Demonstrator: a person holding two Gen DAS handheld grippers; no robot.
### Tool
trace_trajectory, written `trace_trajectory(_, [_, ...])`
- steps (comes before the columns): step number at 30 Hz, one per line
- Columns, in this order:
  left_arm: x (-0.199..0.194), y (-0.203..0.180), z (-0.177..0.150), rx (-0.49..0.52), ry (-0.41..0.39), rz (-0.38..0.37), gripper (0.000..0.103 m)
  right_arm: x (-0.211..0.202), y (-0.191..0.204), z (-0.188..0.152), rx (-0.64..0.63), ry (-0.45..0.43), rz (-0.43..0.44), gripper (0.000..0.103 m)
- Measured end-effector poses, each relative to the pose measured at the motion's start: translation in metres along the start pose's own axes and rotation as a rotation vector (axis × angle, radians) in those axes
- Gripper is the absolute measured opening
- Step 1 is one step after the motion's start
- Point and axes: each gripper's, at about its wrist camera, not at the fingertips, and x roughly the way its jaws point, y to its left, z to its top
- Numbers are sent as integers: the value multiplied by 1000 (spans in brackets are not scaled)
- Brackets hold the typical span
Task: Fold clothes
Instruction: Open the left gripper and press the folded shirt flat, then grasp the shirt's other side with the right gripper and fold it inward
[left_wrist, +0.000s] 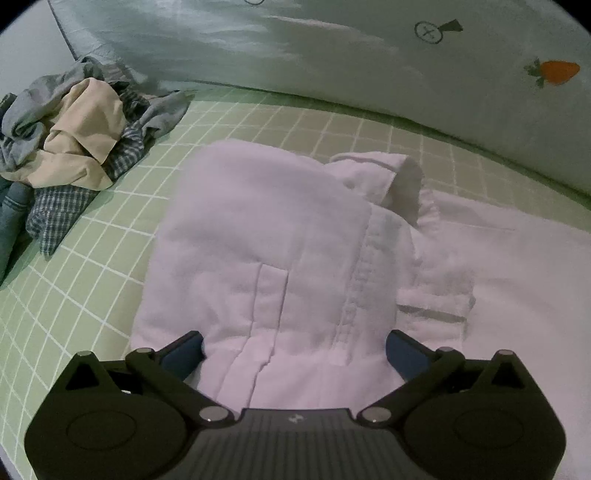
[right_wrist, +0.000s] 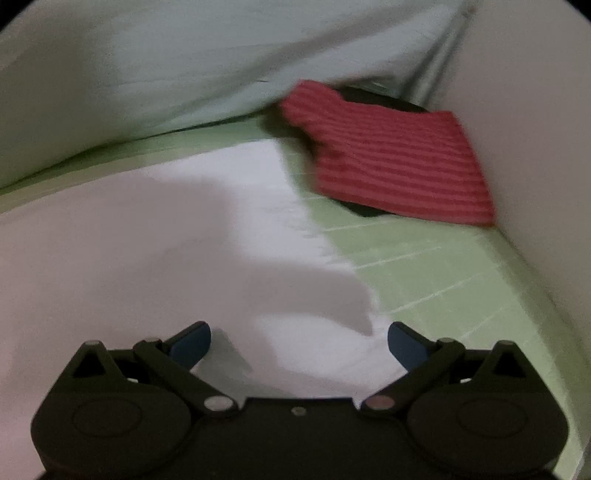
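Left wrist: white shirt (left_wrist: 280, 240) half-folded, collar up, between both grippers' spread, empty fingers (left_wrist: 184, 349).

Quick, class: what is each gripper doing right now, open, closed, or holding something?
Left gripper: open, holding nothing, over the white shirt.
Right gripper: open, holding nothing, also over the shirt.

No legible text or numbers. Pale bedding (left_wrist: 369, 55) carries printed motifs only: an orange carrot (left_wrist: 556, 72) and a circled cross (left_wrist: 429, 32).
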Motion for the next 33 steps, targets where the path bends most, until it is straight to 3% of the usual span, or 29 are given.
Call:
trace_trajectory(3, [0, -3, 2, -7, -3, 34, 103, 13, -15, -1, 32, 14, 6, 103])
trace_trajectory(9, [-1, -2, 3, -18, -12, 52, 103, 26, -34, -7, 155, 15, 112, 103])
trace_trajectory(15, [0, -4, 6, -28, -3, 68, 103, 23, -30, -9, 160, 11, 113, 102])
trace_trajectory(17, [0, -3, 8, -33, 8, 62, 103, 20, -27, -7, 150, 8, 124, 93])
trace_trajectory(18, [0, -1, 9, -35, 14, 56, 103, 17, -24, -7, 136, 1, 136, 82])
trace_trajectory(19, [0, 0, 10, -36, 18, 48, 103, 14, -21, -7, 121, -6, 149, 64])
trace_trajectory(20, [-2, 3, 11, -43, 16, 34, 103, 10, -18, -7, 106, -12, 162, 54])
trace_trajectory(22, [-6, 9, 12, -60, 13, 5, 103, 3, -5, -6, 42, -18, 159, 16])
trace_trajectory(25, [-24, 23, 10, -98, -42, -58, 103, -10, 15, -1, -97, -35, 93, 14])
trace_trajectory(29, [-49, 43, 4, -133, -122, -114, 103, -51, 17, 10, -22, -109, 156, 13])
trace_trajectory(33, [-69, 64, -10, -149, -166, -138, 103, -94, 37, 14, -28, -180, 207, 13])
